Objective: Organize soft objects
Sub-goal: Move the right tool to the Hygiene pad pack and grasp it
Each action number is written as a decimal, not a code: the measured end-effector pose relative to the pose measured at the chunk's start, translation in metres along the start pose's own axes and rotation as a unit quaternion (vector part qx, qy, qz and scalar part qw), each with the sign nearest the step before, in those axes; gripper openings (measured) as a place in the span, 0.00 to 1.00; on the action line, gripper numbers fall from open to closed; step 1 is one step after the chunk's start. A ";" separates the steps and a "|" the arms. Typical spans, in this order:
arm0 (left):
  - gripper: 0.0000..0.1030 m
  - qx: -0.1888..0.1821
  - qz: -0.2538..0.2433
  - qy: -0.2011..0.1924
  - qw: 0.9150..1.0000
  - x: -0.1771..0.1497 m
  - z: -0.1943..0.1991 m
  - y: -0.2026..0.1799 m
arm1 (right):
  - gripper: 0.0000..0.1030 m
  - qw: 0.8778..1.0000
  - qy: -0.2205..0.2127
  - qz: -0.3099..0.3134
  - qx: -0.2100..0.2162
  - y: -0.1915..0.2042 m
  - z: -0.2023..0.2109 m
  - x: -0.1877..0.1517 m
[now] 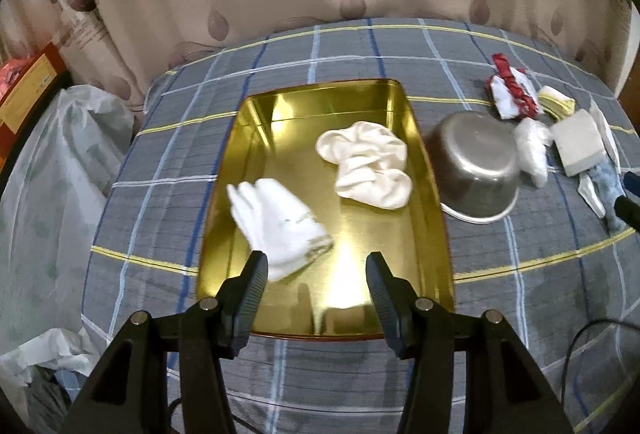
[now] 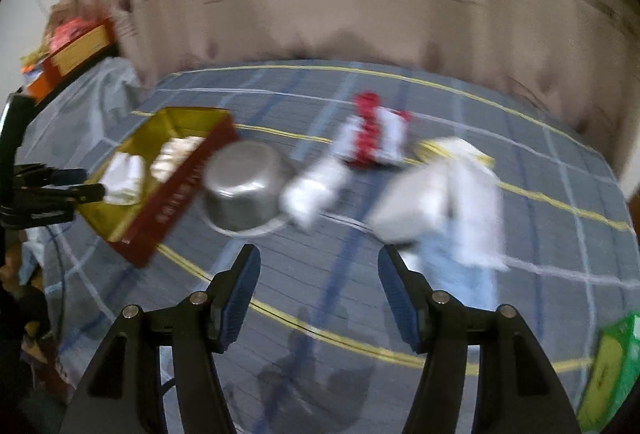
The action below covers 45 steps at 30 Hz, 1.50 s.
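Observation:
A gold tin tray lies on the checked cloth; it shows red-sided in the right wrist view. In it lie a white glove and a crumpled cream cloth. My left gripper is open and empty just above the tray's near end, with the glove at its left finger. My right gripper is open and empty over bare cloth. Ahead of it lie a white bundle, a red and white cloth and a white and blue pile, all blurred.
An upturned steel bowl stands right of the tray, also in the right wrist view. A grey block and yellow cloth lie at the far right. Curtains hang behind. A green packet lies near right.

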<state>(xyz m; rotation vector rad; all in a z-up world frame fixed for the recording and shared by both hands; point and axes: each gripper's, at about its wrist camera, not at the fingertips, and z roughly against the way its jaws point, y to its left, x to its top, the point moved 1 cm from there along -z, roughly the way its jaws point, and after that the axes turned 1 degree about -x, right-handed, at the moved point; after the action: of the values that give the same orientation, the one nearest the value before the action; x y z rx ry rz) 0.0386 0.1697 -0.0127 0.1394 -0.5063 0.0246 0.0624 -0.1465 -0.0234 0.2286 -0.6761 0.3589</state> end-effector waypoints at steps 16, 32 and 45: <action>0.51 -0.034 -0.044 0.014 0.998 -0.005 -0.004 -0.052 | 0.57 0.996 0.034 -0.058 -0.062 -0.086 0.000 -0.044; 0.51 -0.083 -0.083 0.020 0.993 0.002 -0.011 -0.104 | 0.66 0.994 0.013 -0.109 -0.018 -0.119 -0.047 0.021; 0.51 -0.100 -0.096 0.020 0.990 0.027 -0.017 -0.138 | 0.43 0.992 0.029 -0.123 -0.001 -0.134 -0.076 0.023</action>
<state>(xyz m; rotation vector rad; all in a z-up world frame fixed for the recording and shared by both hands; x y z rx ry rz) 0.0783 0.0351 -0.0320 -0.0094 -0.4516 -0.2110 0.1750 -0.2389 -0.0786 0.2953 -0.5840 0.1281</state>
